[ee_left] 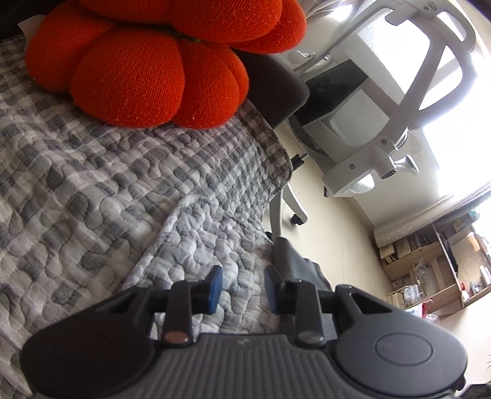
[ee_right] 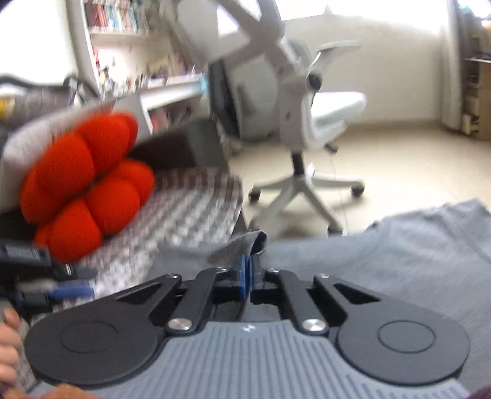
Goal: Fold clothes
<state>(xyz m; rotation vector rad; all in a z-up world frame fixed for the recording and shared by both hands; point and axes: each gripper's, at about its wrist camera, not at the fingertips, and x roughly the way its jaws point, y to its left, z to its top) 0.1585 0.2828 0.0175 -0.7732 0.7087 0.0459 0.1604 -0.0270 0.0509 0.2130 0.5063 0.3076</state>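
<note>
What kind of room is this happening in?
Probably a bedroom that doubles as a study: a bed under a grey checked quilt with an orange pumpkin cushion, a white swivel office chair, and cluttered bookshelves.

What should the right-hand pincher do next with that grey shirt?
Probably carry the pinched edge across the grey shirt to lay down a fold. The right gripper is shut on a raised bit of its fabric, while the rest lies spread flat on the checked quilt. The left gripper stands open, holding nothing.

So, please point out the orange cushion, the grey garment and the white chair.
orange cushion (ee_left: 129, 70), left wrist view, front lobe.
grey garment (ee_right: 383, 254), right wrist view, flat middle.
white chair (ee_right: 334, 104), right wrist view, seat.
</note>
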